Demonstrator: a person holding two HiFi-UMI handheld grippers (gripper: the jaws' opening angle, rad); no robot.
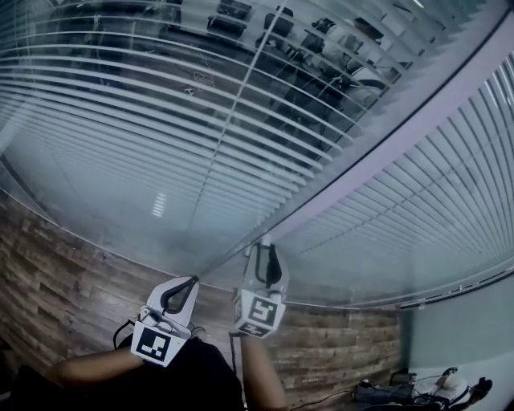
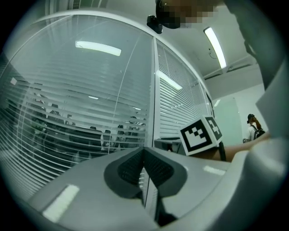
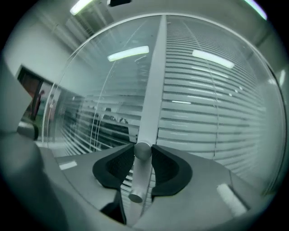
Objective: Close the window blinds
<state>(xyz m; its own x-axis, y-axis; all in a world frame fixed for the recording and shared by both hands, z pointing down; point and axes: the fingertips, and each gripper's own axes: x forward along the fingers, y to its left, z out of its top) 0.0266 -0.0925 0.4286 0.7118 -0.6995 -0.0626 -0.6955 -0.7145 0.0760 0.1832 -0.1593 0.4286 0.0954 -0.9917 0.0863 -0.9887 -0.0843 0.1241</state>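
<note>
Where blinds (image 3: 212, 103) meet frame (image 3: 152, 76), knob (image 3: 142, 151) separates right fingers (image 3: 169, 169).

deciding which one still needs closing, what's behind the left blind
The left blind is partly open: office chairs show through the slat gaps. The slats and glare cover the rest of the room.

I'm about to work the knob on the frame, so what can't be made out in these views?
Head view: the right gripper covers the knob on the window frame; only the right gripper view shows it.
Head view: the room behind the left blinds is dark and sliced by slats.
Head view, bottom right: floor clutter is small and cut by the edge.
Left gripper view: the left gripper blocks the lower window.
</note>
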